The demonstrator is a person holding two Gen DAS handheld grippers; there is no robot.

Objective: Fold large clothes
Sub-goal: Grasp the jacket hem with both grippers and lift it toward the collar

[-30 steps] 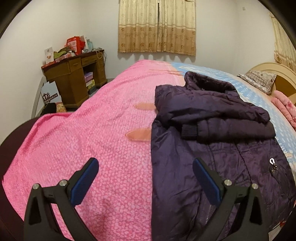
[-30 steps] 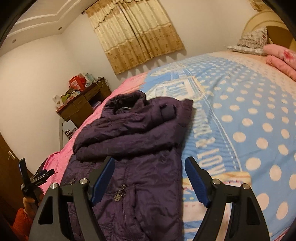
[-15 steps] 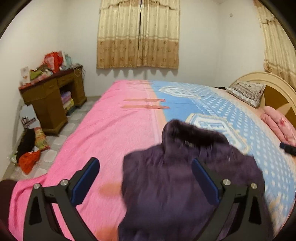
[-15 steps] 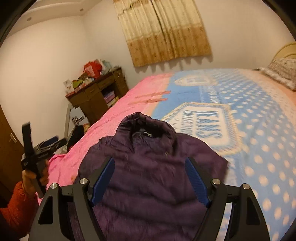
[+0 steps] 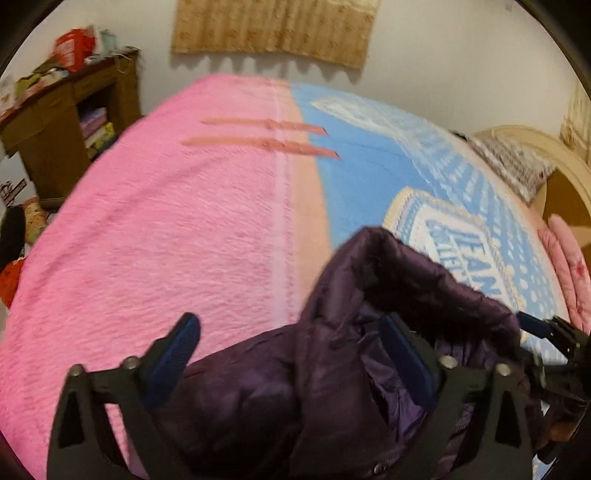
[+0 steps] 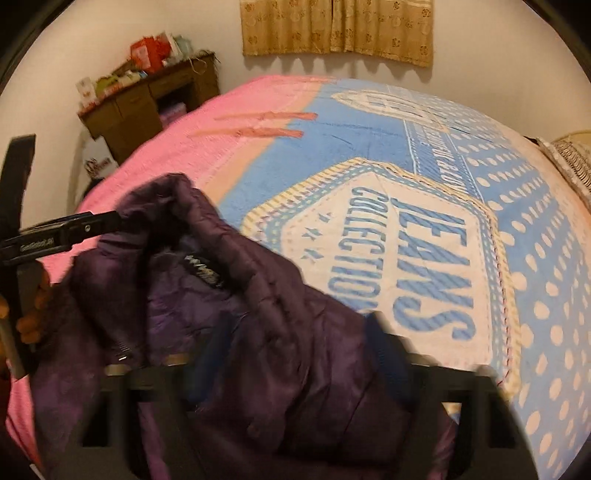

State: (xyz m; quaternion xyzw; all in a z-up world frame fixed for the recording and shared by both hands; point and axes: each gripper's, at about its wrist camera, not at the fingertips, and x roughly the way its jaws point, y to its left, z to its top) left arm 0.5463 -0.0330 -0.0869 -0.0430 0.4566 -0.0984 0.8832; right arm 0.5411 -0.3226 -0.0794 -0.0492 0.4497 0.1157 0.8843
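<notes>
Left hand-held gripper (image 5: 291, 354) closing around jacket (image 5: 332, 387); label (image 6: 203, 271) right-view only.

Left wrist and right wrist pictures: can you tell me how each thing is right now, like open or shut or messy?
Purple jacket, crumpled on the bed, collar standing up.
Left gripper, open and closing, jacket collar between its fingers.
Right gripper, closing around jacket fabric; too blurred to tell if it pinches.
Blanket, spread flat over the bed.
Curtains, drawn shut.
Desk, top piled with clutter.
</notes>
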